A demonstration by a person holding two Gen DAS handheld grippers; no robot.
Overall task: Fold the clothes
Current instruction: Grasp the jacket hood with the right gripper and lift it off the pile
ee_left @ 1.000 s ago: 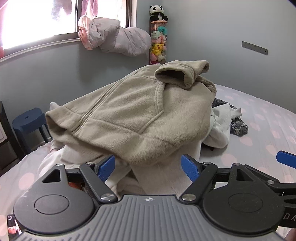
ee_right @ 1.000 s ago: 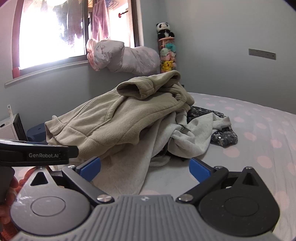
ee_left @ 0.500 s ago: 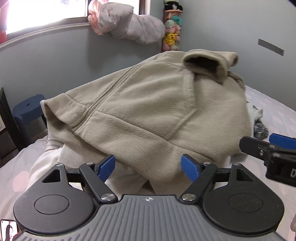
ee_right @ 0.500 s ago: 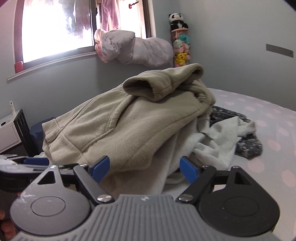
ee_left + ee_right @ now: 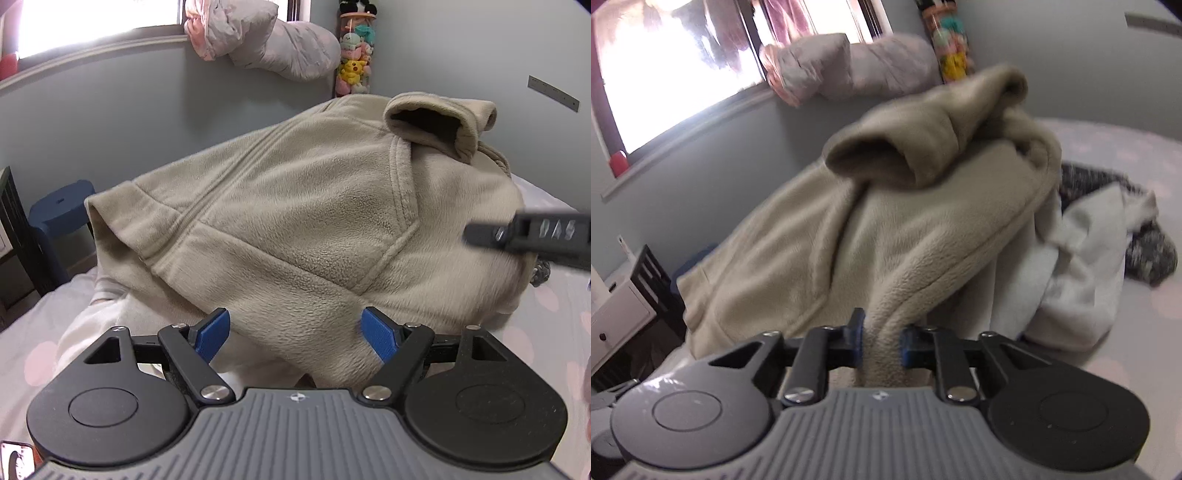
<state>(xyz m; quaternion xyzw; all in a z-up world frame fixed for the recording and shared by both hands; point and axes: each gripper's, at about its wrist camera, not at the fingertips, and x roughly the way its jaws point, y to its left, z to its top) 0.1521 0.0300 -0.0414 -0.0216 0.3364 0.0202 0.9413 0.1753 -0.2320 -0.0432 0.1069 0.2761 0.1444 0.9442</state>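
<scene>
A beige fleece jacket (image 5: 314, 206) lies heaped on top of a pile of clothes on the bed, its sleeve cuff (image 5: 436, 125) gaping at the top. My left gripper (image 5: 295, 332) stands open, its blue pads at the jacket's lower hem, fabric lying between them. My right gripper (image 5: 881, 345) is shut on a fold of the beige fleece jacket (image 5: 886, 236) along its edge. In the left wrist view the right gripper's body (image 5: 535, 236) shows blurred at the far right, against the jacket's side.
A white garment (image 5: 1082, 273) and a dark patterned one (image 5: 1152, 254) lie under and right of the jacket. The bed sheet (image 5: 554, 306) is pale with pink dots. A blue stool (image 5: 59, 210) and dark furniture (image 5: 653, 280) stand left. A rolled quilt (image 5: 266, 48) sits on the windowsill.
Both grippers have moved in to the jacket. The right gripper, open before, has shut on the jacket's edge and tilted. The left gripper stays open, closer to the hem.
</scene>
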